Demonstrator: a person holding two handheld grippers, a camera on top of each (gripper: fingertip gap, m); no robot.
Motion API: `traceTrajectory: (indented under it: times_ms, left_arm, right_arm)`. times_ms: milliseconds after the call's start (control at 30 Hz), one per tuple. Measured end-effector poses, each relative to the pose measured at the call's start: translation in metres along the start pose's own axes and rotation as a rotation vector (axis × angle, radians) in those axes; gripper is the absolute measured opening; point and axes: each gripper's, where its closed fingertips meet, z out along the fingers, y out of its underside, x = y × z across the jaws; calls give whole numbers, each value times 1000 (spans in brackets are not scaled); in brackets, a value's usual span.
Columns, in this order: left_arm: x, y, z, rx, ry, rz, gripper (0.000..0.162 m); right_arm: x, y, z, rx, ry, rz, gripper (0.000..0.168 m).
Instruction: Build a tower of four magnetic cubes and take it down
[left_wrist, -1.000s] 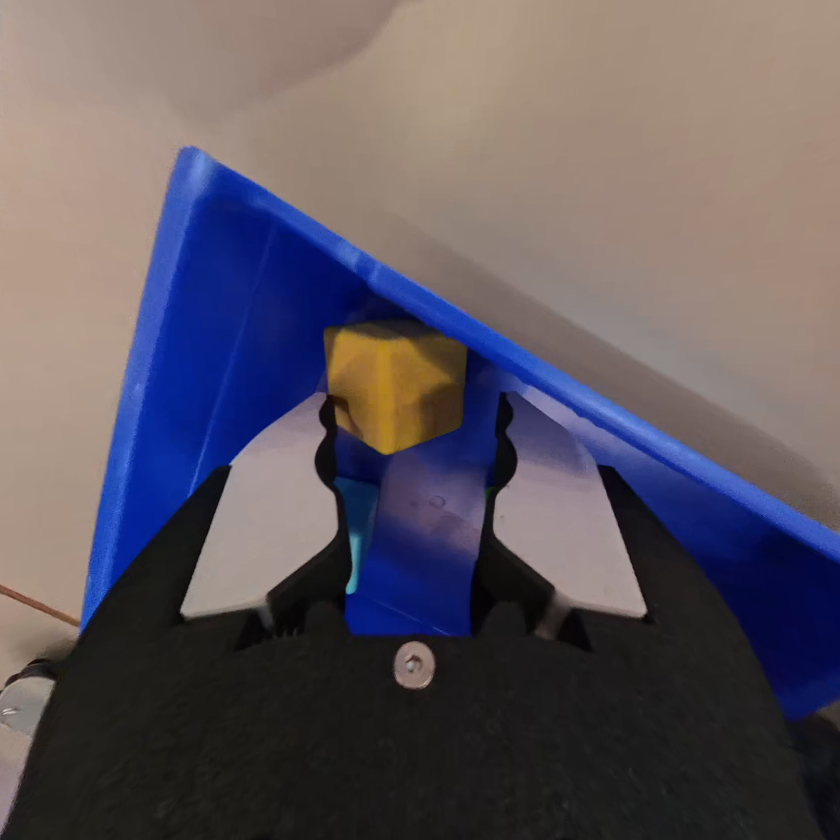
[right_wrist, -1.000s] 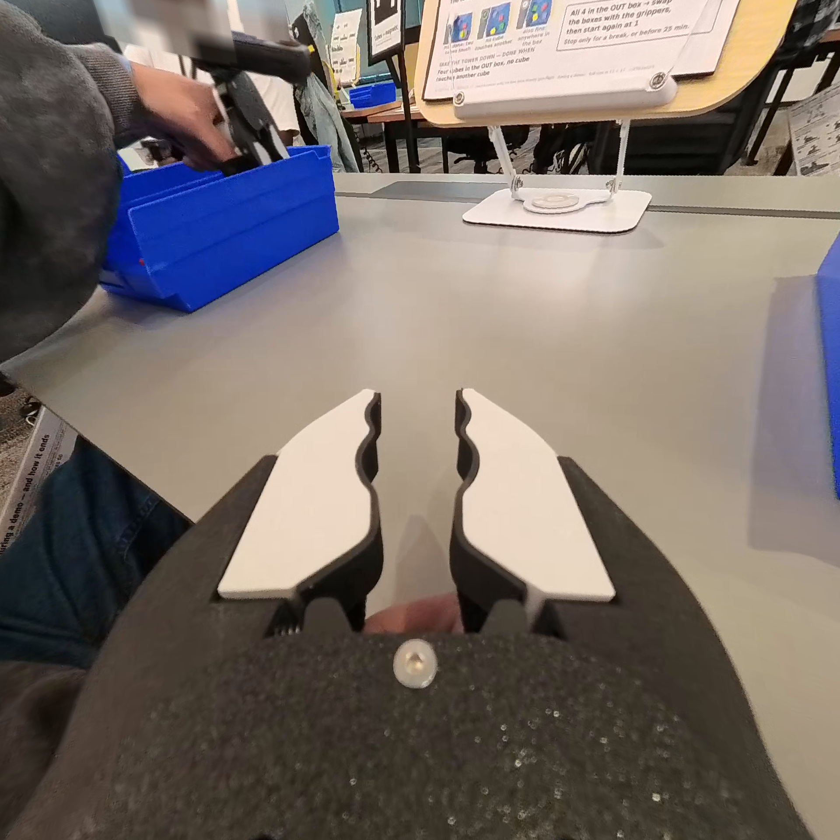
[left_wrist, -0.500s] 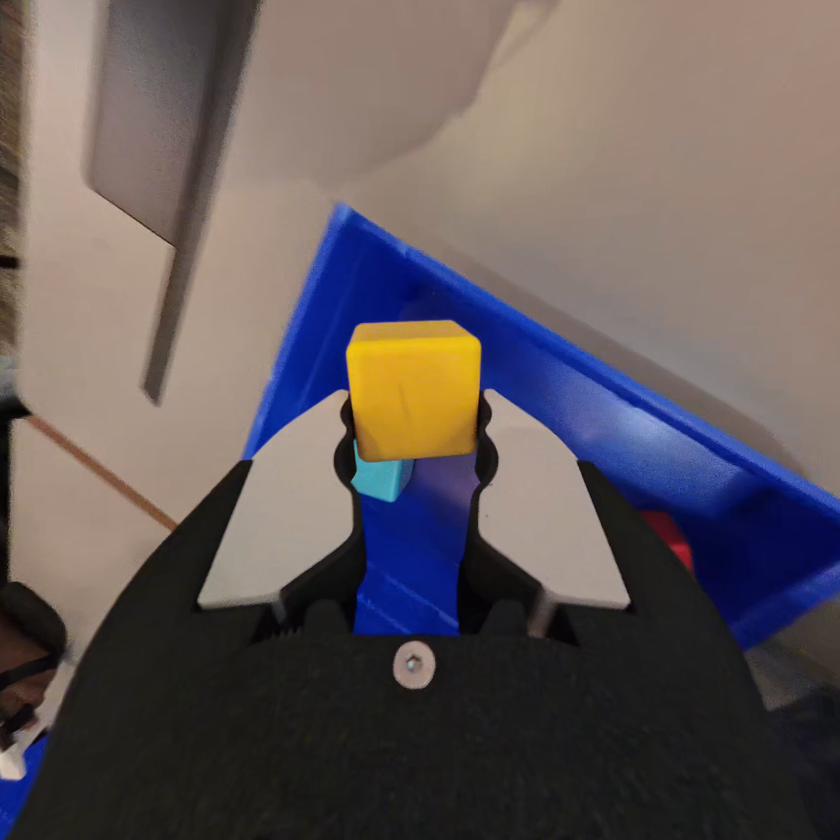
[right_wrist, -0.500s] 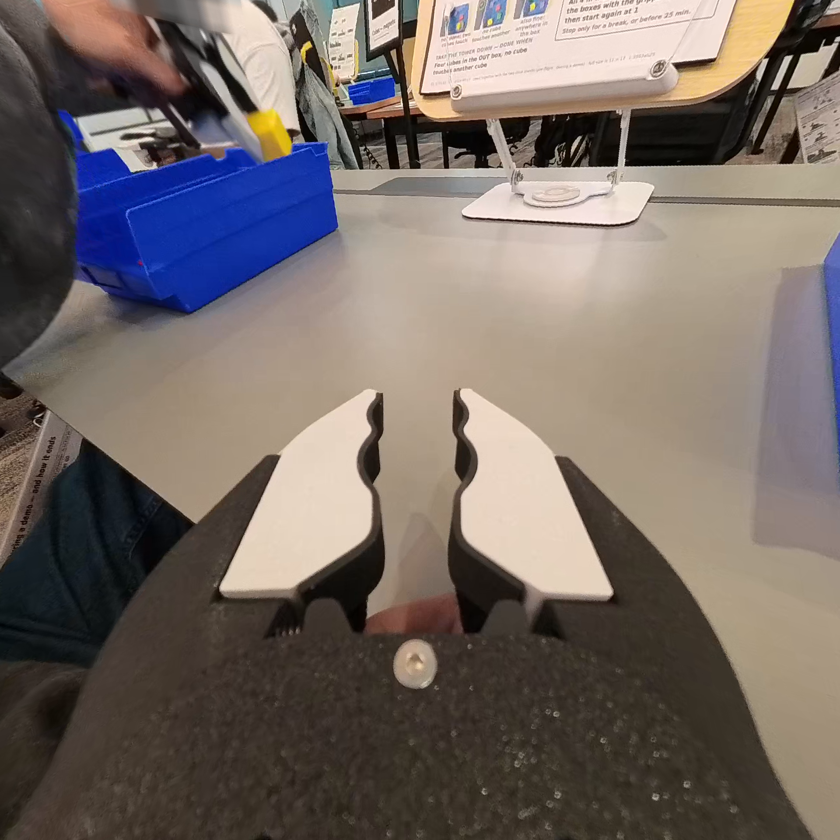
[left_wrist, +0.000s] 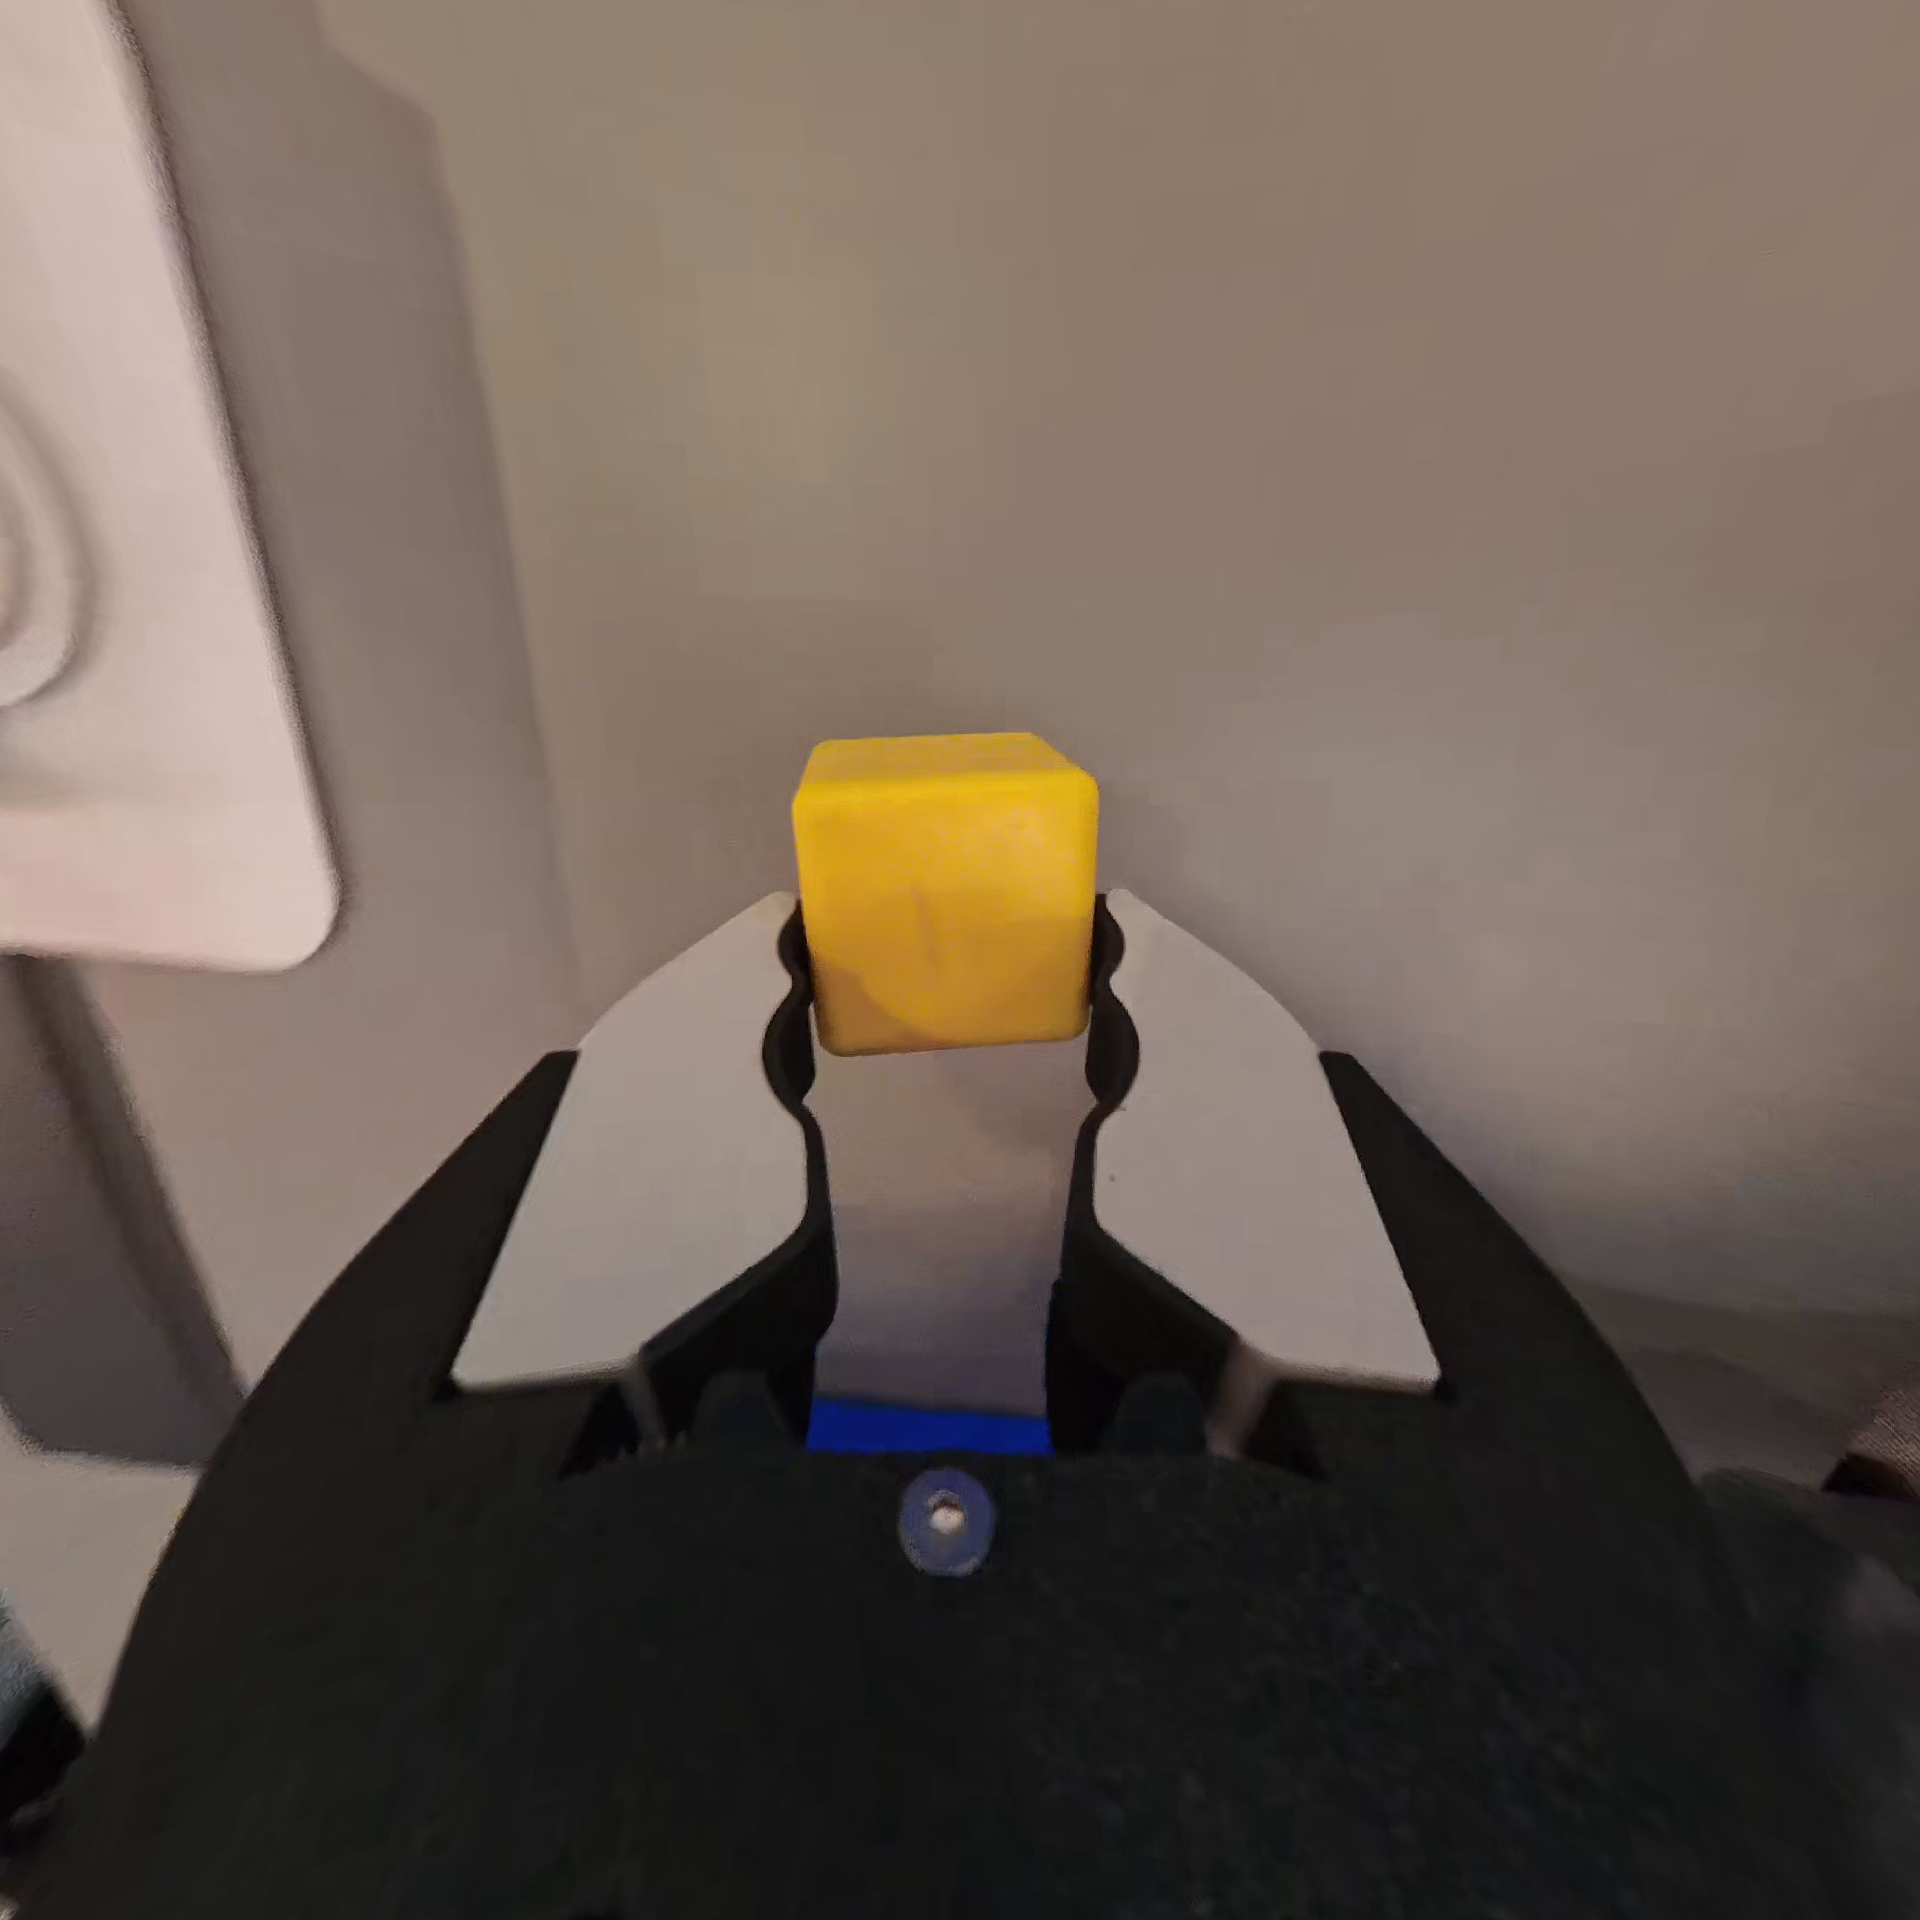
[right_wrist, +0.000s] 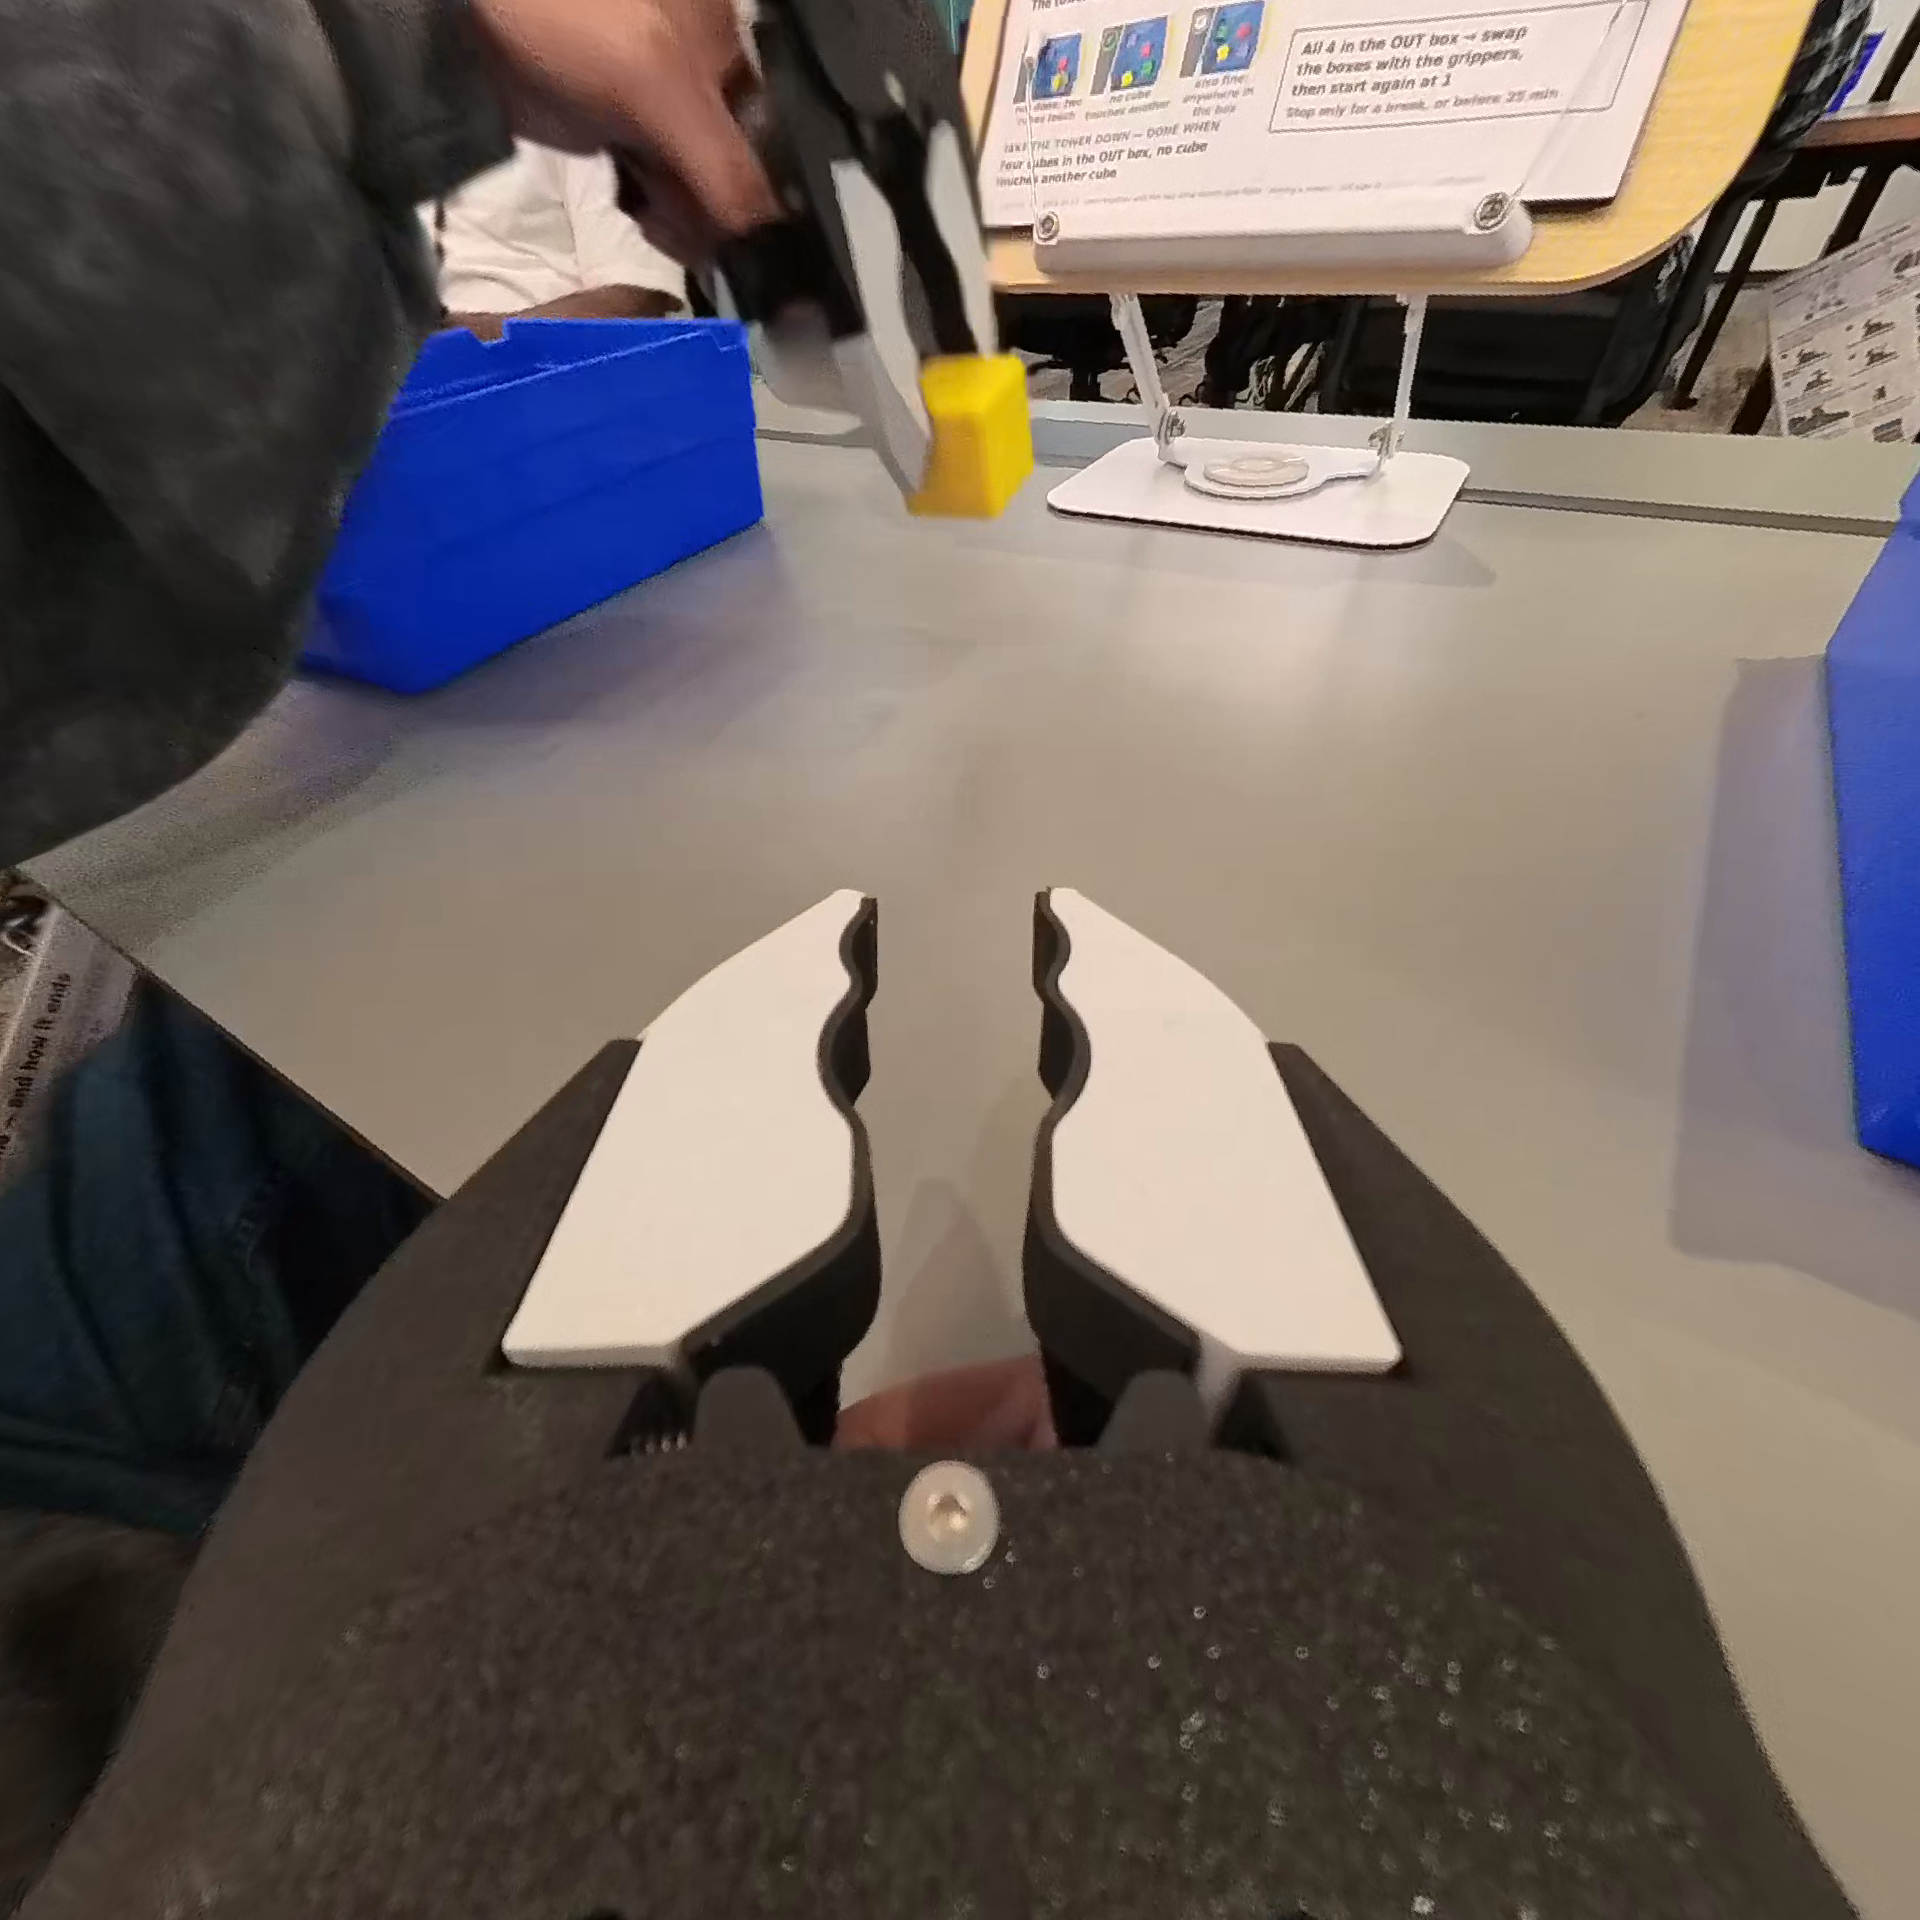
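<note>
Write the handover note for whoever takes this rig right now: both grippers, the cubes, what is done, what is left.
Left hand-held gripper: shut on the yellow cube, held in the air above the grey table, just right of the blue bin.
Right hand-held gripper: open, empty, low over the table's near edge.
A second blue bin sits at the right edge.
Done: one cube picked up.
Left: no cube stands on the table, so set this one down as the base, stack three more, then take the tower down. The other cubes are not visible.
</note>
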Motion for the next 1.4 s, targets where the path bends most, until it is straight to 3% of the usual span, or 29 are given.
traceTrajectory:
  times_ms: [200,467,500,533,667,767,867,933,1000,1067,1133,1400]
  left_arm:
    - [9,-27,63,-41,110,7,49]
    - [17,-42,68,1,175,14,50]
    - [17,-41,67,-1,170,14,56]
    - [16,-39,63,-3,155,8,63]
    - [9,-25,16,41,-1,-71,57]
    - [19,-10,-47,230,-140,-218,59]
    - [30,36,-117,467,-315,-450,63]
    - [29,97,-153,529,-494,-648,63]
    - [31,165,-167,508,-619,-862,66]
    - [29,218,-161,453,-637,-1043,69]
    - [15,251,-147,445,-597,-1194,67]
    - [-65,317,-62,298,-384,-1562,69]
  right_arm:
    - [0,1,0,-3,-3,-3,28]
    - [0,1,0,-4,-14,13,28]
    - [0,1,0,-4,-14,15,28]
    - [1,1,0,-4,-14,16,28]
    - [2,0,0,0,-14,23,28]
    - [2,0,-1,3,-13,25,28]
    - [1,1,0,0,-18,33,28]
    - [1,1,0,-1,-17,28,28]
    - [0,1,0,-2,-16,25,28]
    - [-1,1,1,-5,-20,26,28]
    - [-3,2,2,-7,-24,24,28]
    - [-6,3,3,-16,-19,-5,28]
